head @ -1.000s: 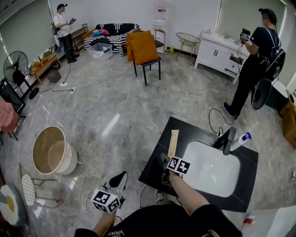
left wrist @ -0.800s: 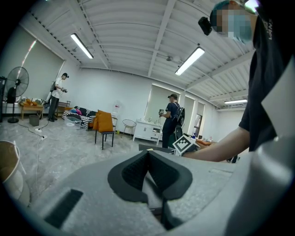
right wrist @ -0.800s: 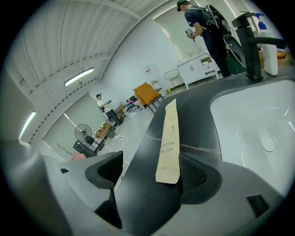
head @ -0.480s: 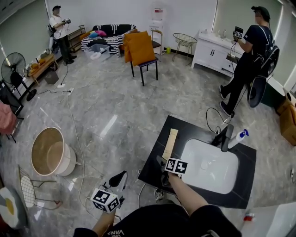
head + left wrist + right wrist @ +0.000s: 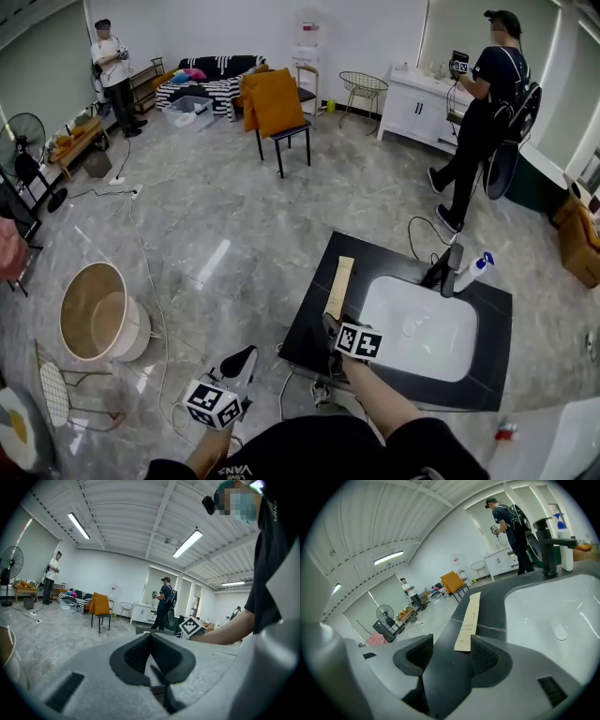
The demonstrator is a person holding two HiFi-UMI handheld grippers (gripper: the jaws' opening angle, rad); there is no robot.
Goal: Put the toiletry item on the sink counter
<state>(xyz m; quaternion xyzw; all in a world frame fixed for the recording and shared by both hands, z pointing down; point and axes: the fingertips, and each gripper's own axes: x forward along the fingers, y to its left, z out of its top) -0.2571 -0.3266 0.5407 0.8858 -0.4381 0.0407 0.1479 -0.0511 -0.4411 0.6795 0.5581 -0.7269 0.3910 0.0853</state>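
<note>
A long tan paper toothbrush packet (image 5: 338, 286) lies flat on the black sink counter (image 5: 309, 330), left of the white basin (image 5: 422, 330). My right gripper (image 5: 330, 323) hovers just behind the packet's near end. In the right gripper view the packet (image 5: 468, 619) lies on the counter beyond the right gripper (image 5: 451, 648), whose jaws stand apart and are closing with nothing between them. My left gripper (image 5: 246, 359) hangs low off the counter's left edge, over the floor. In its own view the left gripper (image 5: 150, 640) is shut and empty.
A black faucet (image 5: 450, 269) and a white pump bottle (image 5: 472, 271) stand behind the basin. On the floor at left sits a round wooden tub (image 5: 94, 314). Farther off are an orange chair (image 5: 275, 105), a person (image 5: 478, 112) at a white cabinet, and floor cables.
The packet stays flat on the counter and my right gripper stays just behind it. The person at the back right has stepped closer to the cabinet. My head view has shifted slightly.
</note>
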